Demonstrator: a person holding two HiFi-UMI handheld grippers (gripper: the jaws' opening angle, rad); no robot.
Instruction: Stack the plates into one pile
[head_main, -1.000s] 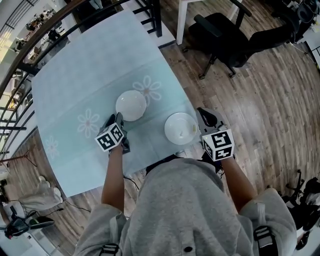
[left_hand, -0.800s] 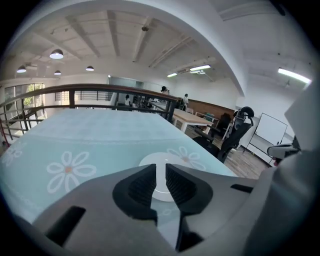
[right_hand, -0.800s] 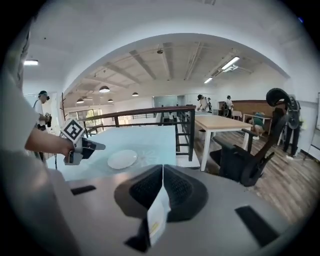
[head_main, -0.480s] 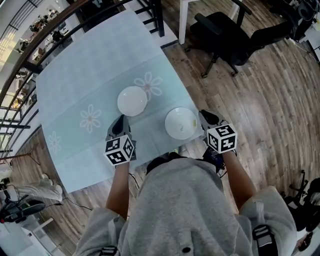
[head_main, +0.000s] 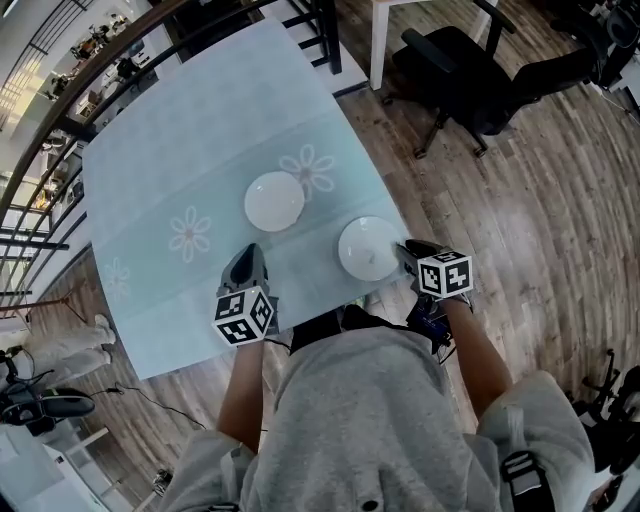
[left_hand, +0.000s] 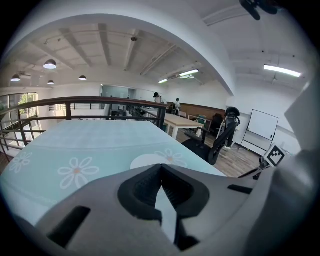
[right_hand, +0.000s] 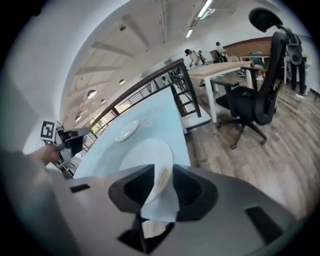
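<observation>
On the pale blue-green flowered tablecloth (head_main: 200, 140) before you lie two round white plates, well apart. Your right gripper (head_main: 405, 250) comes in at the nearer white plate (head_main: 365, 250) from its right edge. In the right gripper view its jaws stand wide, having just been opening, and the near rim of that plate (right_hand: 147, 150) lies in the gap between the fingers (right_hand: 131, 189). The pads seem clear of the rim on both sides, though the wide-angle picture makes that hard to judge. A yellowish streak shows on the rim just between the fingers; whether it is a smear or a reflection you cannot tell from here. Beyond the fingertips and to their left, the farther white plate (right_hand: 126, 131) lies flat on the cloth beside a printed flower.

Your left gripper (head_main: 247, 256) is over the cloth, short of the farther plate (head_main: 275, 200), which lies ahead of its fingertips and a little to their right. In the left gripper view the jaws are closed tip to tip with nothing between them (left_hand: 161, 169), and that plate's edge (left_hand: 145, 161) peeks over the top of the left finger. A black office chair (head_main: 460, 70) stands on the wooden floor (head_main: 540, 220), far beyond the right fingertips.
</observation>
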